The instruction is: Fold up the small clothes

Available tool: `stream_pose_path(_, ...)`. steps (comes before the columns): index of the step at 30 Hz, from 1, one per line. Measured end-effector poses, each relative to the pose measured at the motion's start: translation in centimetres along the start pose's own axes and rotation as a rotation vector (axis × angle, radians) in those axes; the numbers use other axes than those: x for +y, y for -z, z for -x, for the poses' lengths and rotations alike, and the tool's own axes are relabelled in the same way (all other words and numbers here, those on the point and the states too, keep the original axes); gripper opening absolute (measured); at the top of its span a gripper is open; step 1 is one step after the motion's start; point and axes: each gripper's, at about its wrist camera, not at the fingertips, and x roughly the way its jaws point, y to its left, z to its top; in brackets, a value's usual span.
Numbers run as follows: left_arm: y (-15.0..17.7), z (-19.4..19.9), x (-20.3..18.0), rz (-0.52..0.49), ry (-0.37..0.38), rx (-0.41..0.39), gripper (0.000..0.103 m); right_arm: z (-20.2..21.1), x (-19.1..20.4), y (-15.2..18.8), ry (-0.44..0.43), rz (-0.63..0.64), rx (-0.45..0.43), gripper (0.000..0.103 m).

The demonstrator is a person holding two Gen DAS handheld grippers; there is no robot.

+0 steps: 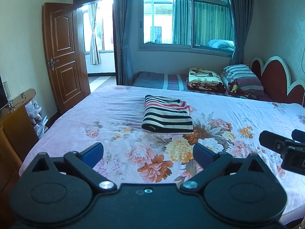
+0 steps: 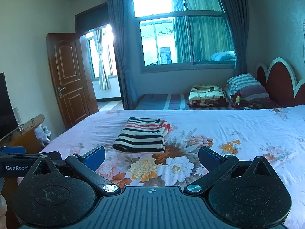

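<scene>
A striped garment [image 1: 167, 116], black, cream and red, lies folded into a neat rectangle on the pink floral bedsheet [image 1: 95, 114]; the right wrist view shows the garment [image 2: 142, 136] too. My left gripper [image 1: 148, 150] hovers open above the sheet, well short of the garment, nothing between its blue-padded fingers. My right gripper [image 2: 151, 157] is also open and empty, just in front of the garment's near edge. In the left wrist view the right gripper [image 1: 280, 143] shows at the right edge.
A wooden cabinet [image 1: 17, 118] with a screen stands left of the bed. Beyond the bed lie a second mattress [image 1: 158, 80], a folded blanket [image 1: 205, 80], pillows [image 1: 242, 78] and a red headboard [image 1: 274, 78]. A brown door [image 1: 64, 57] stands open.
</scene>
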Motion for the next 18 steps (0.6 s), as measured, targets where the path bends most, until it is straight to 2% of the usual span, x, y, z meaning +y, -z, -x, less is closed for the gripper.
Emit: stream_pose_path(18, -0.01, -0.3, 0.69, -0.003, 0.0, 0.008, 0.1, -0.24, 0.26, 0.11, -0.005, 0.0, 0.014, 0.103)
